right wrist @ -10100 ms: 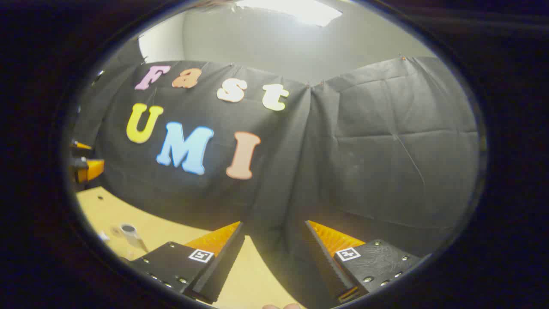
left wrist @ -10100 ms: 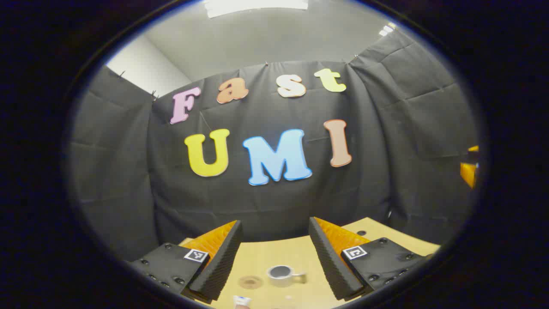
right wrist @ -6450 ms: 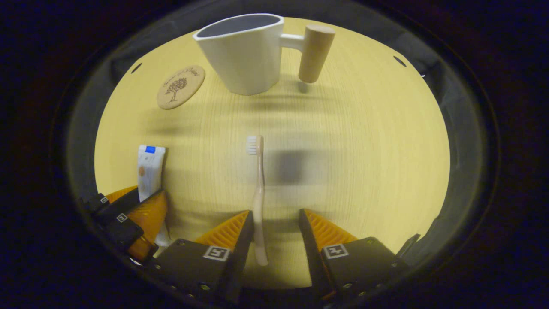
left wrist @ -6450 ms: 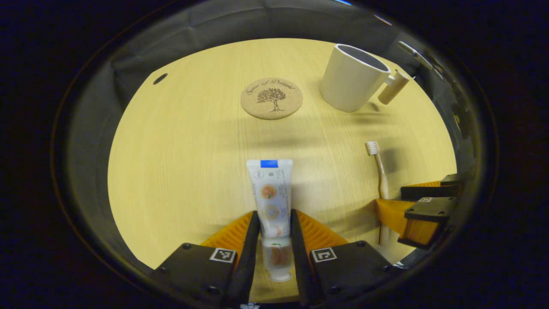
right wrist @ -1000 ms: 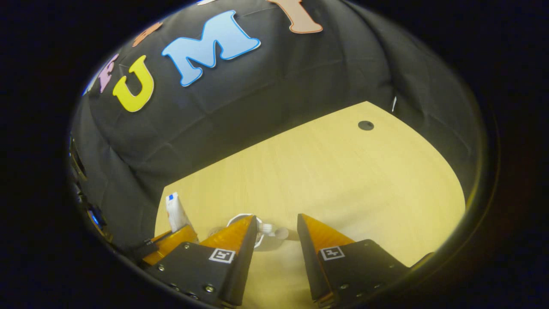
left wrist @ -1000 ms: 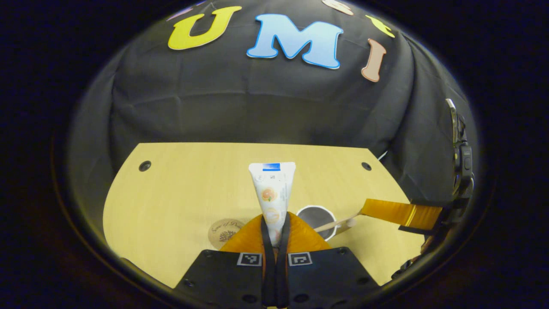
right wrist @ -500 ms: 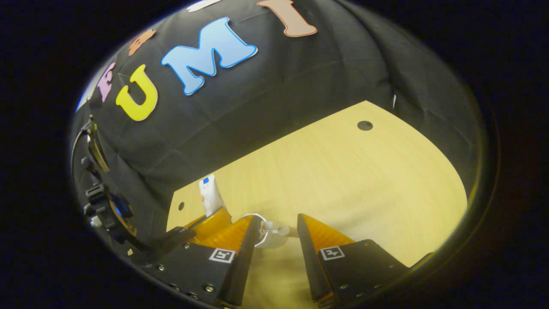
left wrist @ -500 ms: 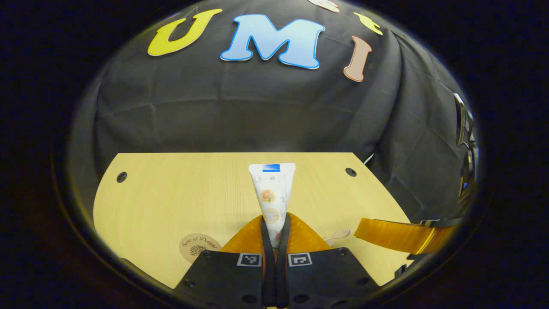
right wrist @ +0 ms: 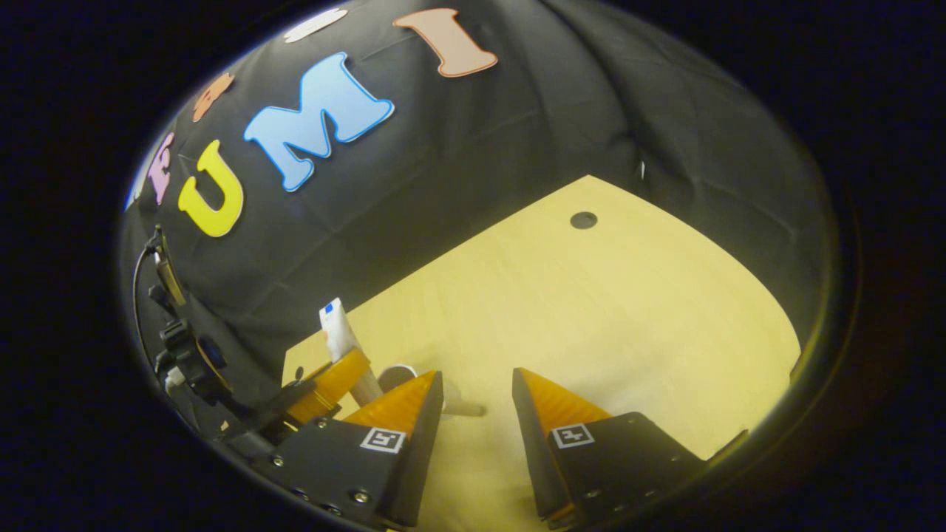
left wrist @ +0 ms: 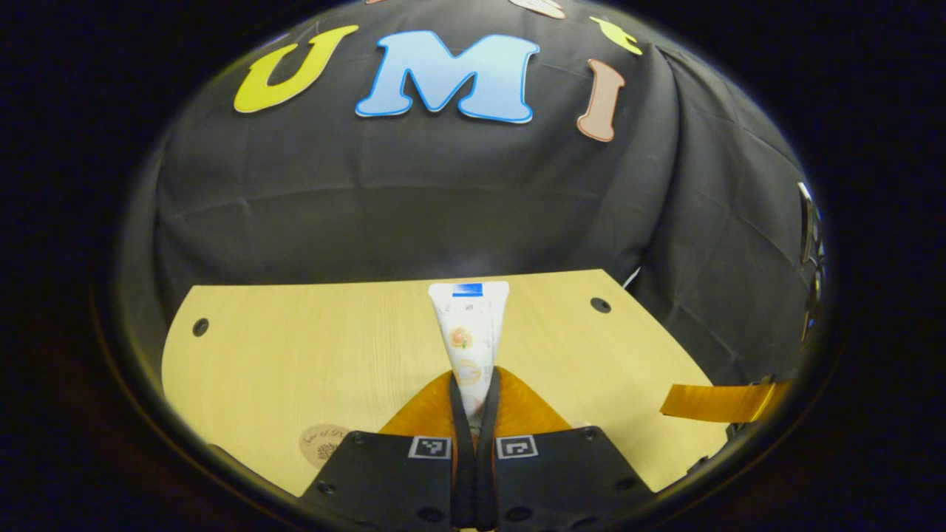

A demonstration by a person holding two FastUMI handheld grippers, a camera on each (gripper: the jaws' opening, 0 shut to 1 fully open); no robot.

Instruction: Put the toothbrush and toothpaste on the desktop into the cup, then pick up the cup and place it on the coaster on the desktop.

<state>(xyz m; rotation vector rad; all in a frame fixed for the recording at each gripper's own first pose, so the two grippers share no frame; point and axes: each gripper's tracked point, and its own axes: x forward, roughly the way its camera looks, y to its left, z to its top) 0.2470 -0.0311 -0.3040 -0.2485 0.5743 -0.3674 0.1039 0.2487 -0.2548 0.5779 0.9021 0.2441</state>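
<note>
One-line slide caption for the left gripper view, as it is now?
Left claw shut on the upright toothpaste tube above the wooden desktop, coaster at lower left.

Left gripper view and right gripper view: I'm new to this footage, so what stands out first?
The toothpaste tube juts up from the left gripper, whose fingers clamp it above the wooden desktop. In the right gripper view, the right gripper hangs open over the desktop with nothing between its fingers, the tube to its left.

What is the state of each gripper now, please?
Left gripper: closed on the toothpaste.
Right gripper: open, holding nothing.
</note>
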